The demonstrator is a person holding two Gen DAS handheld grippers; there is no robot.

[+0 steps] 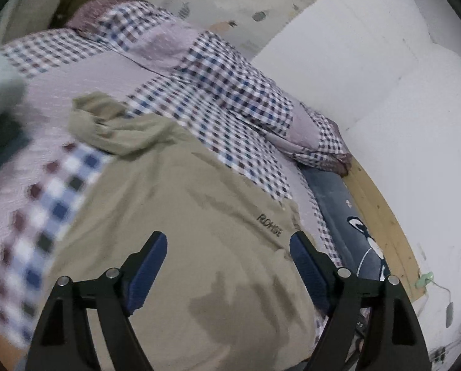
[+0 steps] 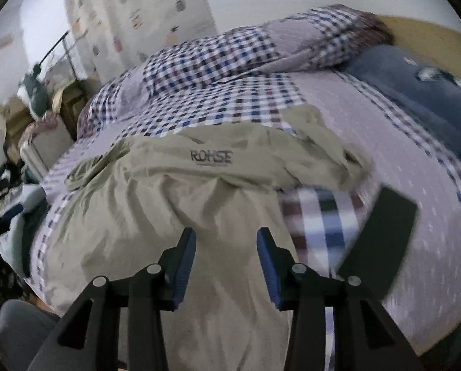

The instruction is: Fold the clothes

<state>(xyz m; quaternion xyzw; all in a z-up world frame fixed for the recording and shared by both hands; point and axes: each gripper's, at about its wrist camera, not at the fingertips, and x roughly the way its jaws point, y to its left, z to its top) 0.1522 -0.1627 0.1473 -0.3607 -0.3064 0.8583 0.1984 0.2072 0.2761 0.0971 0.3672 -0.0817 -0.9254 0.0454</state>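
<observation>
A khaki T-shirt (image 1: 181,216) with a small black "ROHSE" logo lies spread and rumpled on a bed with a checked lilac cover. Its sleeve is bunched at the far left in the left wrist view. My left gripper (image 1: 228,241) hovers over the shirt's body, open wide, nothing between its blue pads. In the right wrist view the same T-shirt (image 2: 168,210) lies under my right gripper (image 2: 226,238), which is also open and empty above the wrinkled cloth. The logo faces the right camera, beyond the fingertips.
A checked quilt (image 1: 218,86) is heaped at the back of the bed. A dark blue cushion (image 1: 347,216) and a wooden bed edge (image 1: 382,216) lie by the white wall. A black flat object (image 2: 382,241) rests on the cover right of the shirt. Clutter (image 2: 23,114) stands beside the bed.
</observation>
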